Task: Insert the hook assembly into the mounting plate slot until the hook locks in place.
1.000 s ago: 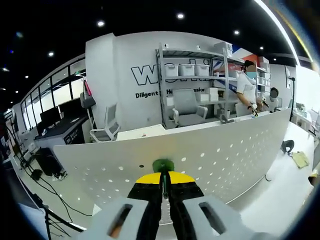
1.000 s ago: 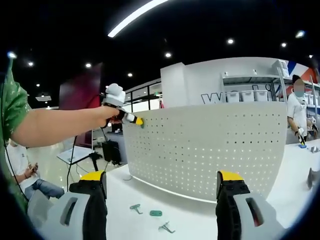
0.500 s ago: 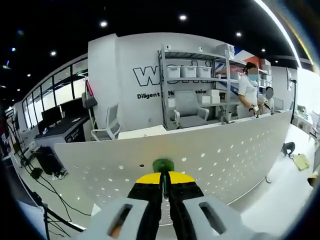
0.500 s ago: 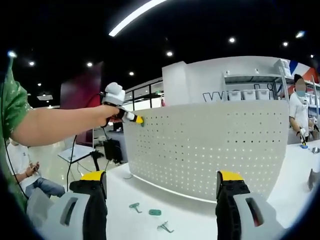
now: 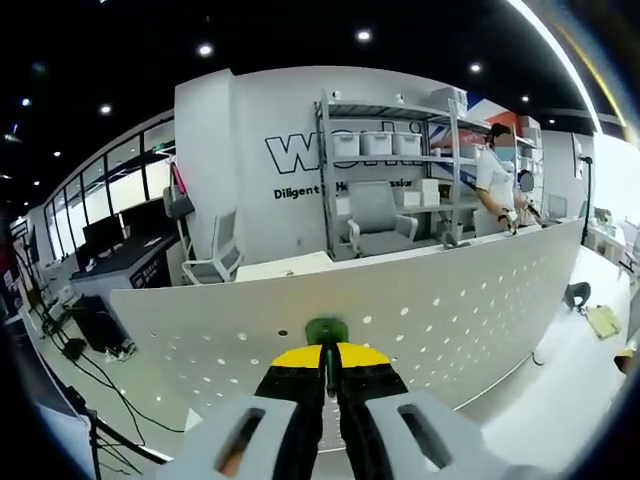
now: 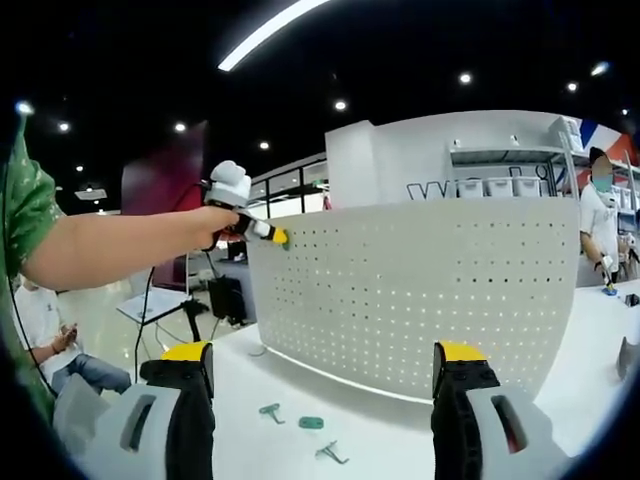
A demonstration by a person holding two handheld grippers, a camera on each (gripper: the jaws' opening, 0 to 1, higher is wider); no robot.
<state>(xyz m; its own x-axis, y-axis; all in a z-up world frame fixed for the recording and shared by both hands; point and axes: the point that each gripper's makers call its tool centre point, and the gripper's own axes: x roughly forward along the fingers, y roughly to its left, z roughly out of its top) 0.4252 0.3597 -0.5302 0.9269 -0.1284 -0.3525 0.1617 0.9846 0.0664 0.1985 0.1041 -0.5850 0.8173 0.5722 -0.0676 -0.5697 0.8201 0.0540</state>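
— Pegboard (image 5: 450,310) first: where does it stand?

— White, perforated, upright on the white table (image 6: 390,440). In the left gripper view it runs from nine o'clock up toward three o'clock, curved by the lens. In the right gripper view the same pegboard (image 6: 420,300) sits at the centre, its holes in neat rows.

— And the hook?

— A small green hook piece (image 5: 326,331) sits just past the tips of the left gripper (image 5: 331,362), at about six o'clock from the picture's centre, right against the board's upper edge. The yellow-tipped black jaws are pressed nearly together on it, pinching it.

— Can you see that gripper from the other side?

— Yes. In the right gripper view the left gripper (image 6: 276,237) comes in at about ten o'clock, held by a person's hand (image 6: 215,222) on a bare forearm, its yellow tip touching the board's top left corner. A speck of green shows at the tip there.

— The right gripper?

— The right gripper (image 6: 322,370) is at six o'clock in its own view, jaws spread wide with nothing between them, well short of the board.

— Anything on the table?

— Three small parts lie near the board's foot at about six o'clock: a green hook (image 6: 270,411), a flat green tab (image 6: 311,422), and a grey metal hook (image 6: 330,455), close together but apart.

— Beyond the board?

— Metal shelving (image 5: 395,170) with bins at twelve to one o'clock, and a person in white (image 5: 494,190) at two o'clock.
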